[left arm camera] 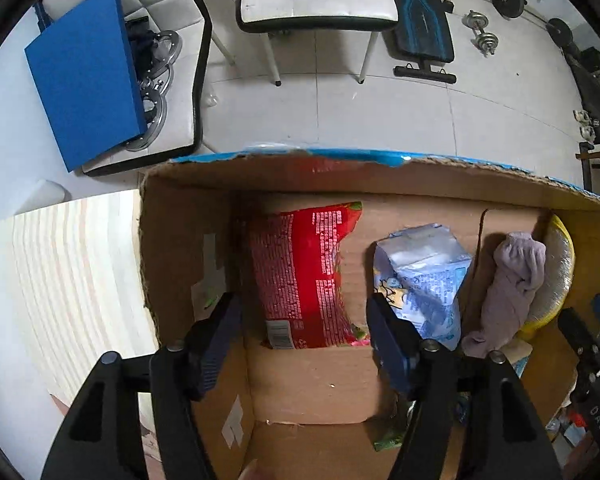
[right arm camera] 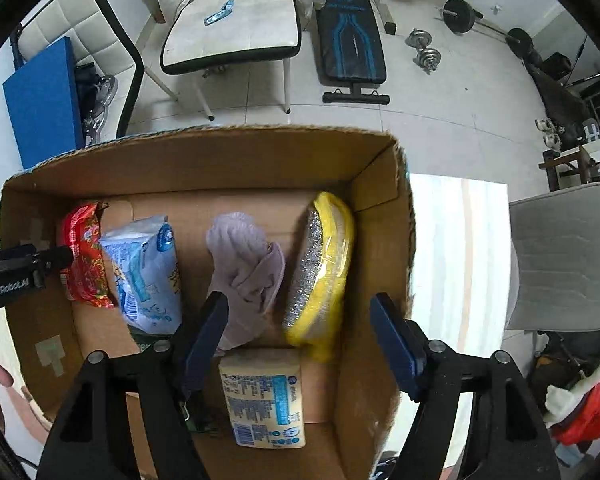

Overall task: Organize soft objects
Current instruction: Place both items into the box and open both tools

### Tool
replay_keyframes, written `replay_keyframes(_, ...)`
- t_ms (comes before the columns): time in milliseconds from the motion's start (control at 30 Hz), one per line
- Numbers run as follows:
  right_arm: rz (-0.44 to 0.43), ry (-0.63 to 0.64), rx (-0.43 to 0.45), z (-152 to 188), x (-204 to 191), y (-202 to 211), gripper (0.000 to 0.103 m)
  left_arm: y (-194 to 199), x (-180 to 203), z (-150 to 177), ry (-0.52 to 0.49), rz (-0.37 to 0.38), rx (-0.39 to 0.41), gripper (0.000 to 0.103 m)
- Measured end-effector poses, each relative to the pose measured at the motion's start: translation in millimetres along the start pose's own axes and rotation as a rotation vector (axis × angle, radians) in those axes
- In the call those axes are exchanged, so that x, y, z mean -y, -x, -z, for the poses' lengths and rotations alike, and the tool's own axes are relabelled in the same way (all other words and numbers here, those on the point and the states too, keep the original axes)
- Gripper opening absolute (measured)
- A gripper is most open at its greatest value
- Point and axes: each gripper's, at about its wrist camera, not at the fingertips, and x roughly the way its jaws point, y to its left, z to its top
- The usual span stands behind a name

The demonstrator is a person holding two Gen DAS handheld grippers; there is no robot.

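An open cardboard box (left arm camera: 188, 240) (right arm camera: 180, 164) holds a red snack bag (left arm camera: 304, 276) (right arm camera: 86, 256), a light blue packet (left arm camera: 424, 276) (right arm camera: 148, 276), a lilac cloth (left arm camera: 508, 292) (right arm camera: 248, 272), a yellow wrapped sponge (left arm camera: 556, 272) (right arm camera: 324, 272) and a cream tissue pack (right arm camera: 264, 396). My left gripper (left arm camera: 304, 344) is open and empty over the red bag. My right gripper (right arm camera: 300, 336) is open and empty above the sponge and the tissue pack. The left gripper's arm shows at the left edge of the right wrist view (right arm camera: 24, 268).
The box sits on a pale wooden table (left arm camera: 76, 276) (right arm camera: 456, 240). Beyond stand white chairs (left arm camera: 316, 0), a blue board (left arm camera: 84, 84), a weight bench (right arm camera: 352, 40) and dumbbells (right arm camera: 424, 52). A grey chair (right arm camera: 564, 256) and a red toy (right arm camera: 588, 408) are at right.
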Motion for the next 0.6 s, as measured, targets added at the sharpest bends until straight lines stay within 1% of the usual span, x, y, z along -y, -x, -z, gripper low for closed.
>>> replay_keyframes(33, -0.008, -0.002, -0.001, 0.5, 1.1, 1.1, 0.076, -1.1, -0.3, -1.9, 0.004, 0.002, 0.008, 0.078)
replay_keyframes(67, -0.013, -0.003, -0.001, 1.5, 1.5, 2.6, 0.083, -0.3, -0.6, -1.2, 0.007, 0.003, 0.020, 0.088)
replay_keyframes(100, -0.023, -0.003, 0.001, 2.7, 2.2, 4.2, 0.092, 0.7, -0.1, -1.1, 0.008, 0.011, 0.030, 0.090)
replay_keyframes(133, -0.040, -0.002, 0.001, 3.7, 1.4, 5.0, 0.095, 2.4, -0.1, 0.1, 0.015, 0.019, 0.040, 0.090)
replay_keyframes(200, -0.051, 0.006, -0.003, 7.1, -1.0, 7.1, 0.103, 4.4, 1.4, 2.9, 0.014, 0.024, 0.050, 0.095)
replay_keyframes(267, -0.051, 0.019, -0.003, 11.6, -4.4, 9.2, 0.103, 10.3, 2.6, 7.6, 0.017, 0.032, 0.073, 0.099)
replay_keyframes(300, -0.054, 0.017, -0.005, 15.1, -4.8, 10.3, 0.103, 14.5, 2.9, 12.1, 0.022, 0.048, 0.083, 0.100)
replay_keyframes(400, -0.060, 0.017, 0.000, 22.3, -5.2, 13.6, 0.103, 22.9, 5.0, 21.6, 0.023, 0.064, 0.102, 0.100)
replay_keyframes(467, -0.078, 0.011, 0.005, 28.9, -3.6, 17.9, 0.103, 31.4, 7.7, 31.0, 0.012, 0.058, 0.119, 0.100)
replay_keyframes(600, -0.119, 0.003, 0.044, 47.9, 3.8, 35.6, 0.103, 54.6, 13.9, 60.7, -0.018, 0.078, 0.168, 0.100)
